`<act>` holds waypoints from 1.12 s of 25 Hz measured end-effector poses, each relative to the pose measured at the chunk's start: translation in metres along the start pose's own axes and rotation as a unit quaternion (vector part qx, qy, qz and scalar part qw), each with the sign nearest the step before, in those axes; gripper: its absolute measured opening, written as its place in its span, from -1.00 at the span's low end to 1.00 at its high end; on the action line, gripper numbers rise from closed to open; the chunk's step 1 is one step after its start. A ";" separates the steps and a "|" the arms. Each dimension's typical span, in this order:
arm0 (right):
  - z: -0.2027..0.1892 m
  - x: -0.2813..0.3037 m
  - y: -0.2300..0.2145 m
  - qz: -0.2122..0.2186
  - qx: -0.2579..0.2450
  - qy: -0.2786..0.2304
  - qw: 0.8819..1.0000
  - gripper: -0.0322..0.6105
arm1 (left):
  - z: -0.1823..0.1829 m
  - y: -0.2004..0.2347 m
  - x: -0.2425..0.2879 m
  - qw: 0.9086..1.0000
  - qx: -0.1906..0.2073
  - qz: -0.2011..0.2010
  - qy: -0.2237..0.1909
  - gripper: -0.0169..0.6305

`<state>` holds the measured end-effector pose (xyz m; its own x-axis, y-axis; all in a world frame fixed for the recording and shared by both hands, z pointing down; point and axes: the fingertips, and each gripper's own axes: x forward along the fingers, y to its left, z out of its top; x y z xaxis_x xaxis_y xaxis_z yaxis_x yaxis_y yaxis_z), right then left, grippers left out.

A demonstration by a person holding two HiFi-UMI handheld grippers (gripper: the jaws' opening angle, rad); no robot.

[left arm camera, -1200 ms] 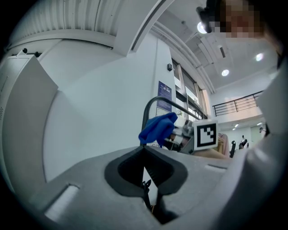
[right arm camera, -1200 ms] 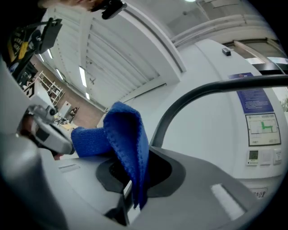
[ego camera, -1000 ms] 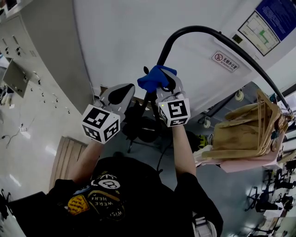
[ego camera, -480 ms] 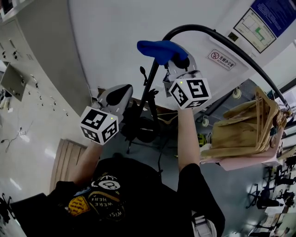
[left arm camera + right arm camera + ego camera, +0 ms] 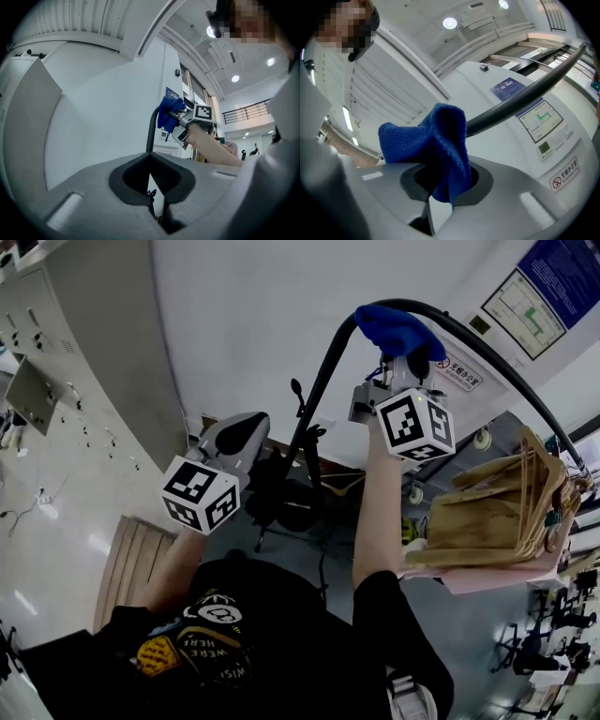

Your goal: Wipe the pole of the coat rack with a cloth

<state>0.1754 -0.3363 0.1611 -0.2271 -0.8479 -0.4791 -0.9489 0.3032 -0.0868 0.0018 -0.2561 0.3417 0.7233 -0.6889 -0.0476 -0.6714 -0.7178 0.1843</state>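
The coat rack's black pole [image 5: 314,399] rises from the floor and bends over to the right at the top. My right gripper [image 5: 403,351] is shut on a blue cloth [image 5: 394,329], which rests against the pole's top bend. In the right gripper view the cloth [image 5: 436,140] bunches out of the closed jaws, with the pole [image 5: 525,96] running just behind it. My left gripper [image 5: 251,424] hangs lower left of the pole, shut and holding nothing. The left gripper view shows the pole [image 5: 151,131] and the cloth [image 5: 168,115] beyond its tips [image 5: 150,154].
Wooden hangers with tan garments [image 5: 506,512] hang on the rack's right end. Grey cabinets [image 5: 56,362] line the left wall. A slatted wooden board [image 5: 131,559] lies on the floor, and a black stand base [image 5: 291,502] sits by the pole's foot. Signs [image 5: 457,364] hang on the white wall.
My right gripper has carried the blue cloth up the pole and rightward, from the upright section onto the top bend. The left gripper has stayed where it was.
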 end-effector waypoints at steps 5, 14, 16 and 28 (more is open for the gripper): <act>0.009 0.003 -0.021 -0.020 0.043 -0.015 0.999 -0.72 | 0.001 0.002 -0.004 1.000 0.000 0.004 0.001 -0.94; -0.071 -0.018 0.053 0.052 -0.086 0.070 0.992 -0.73 | -0.006 -0.003 -0.002 1.000 -0.003 0.001 0.011 -0.94; -0.092 -0.032 0.062 0.059 -0.126 0.086 0.987 -0.73 | -0.007 -0.003 -0.003 1.000 -0.003 0.000 0.013 -0.94; -0.212 -0.101 0.040 0.041 -0.080 0.206 0.974 -0.73 | -0.023 0.002 0.002 1.000 0.006 0.007 0.024 -0.94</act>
<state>0.1138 -0.3307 0.3913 -0.3408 -0.9363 -0.0843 -0.9384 0.3335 0.0901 0.0054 -0.2567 0.3641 0.7204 -0.6936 0.0025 -0.6835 -0.7093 0.1725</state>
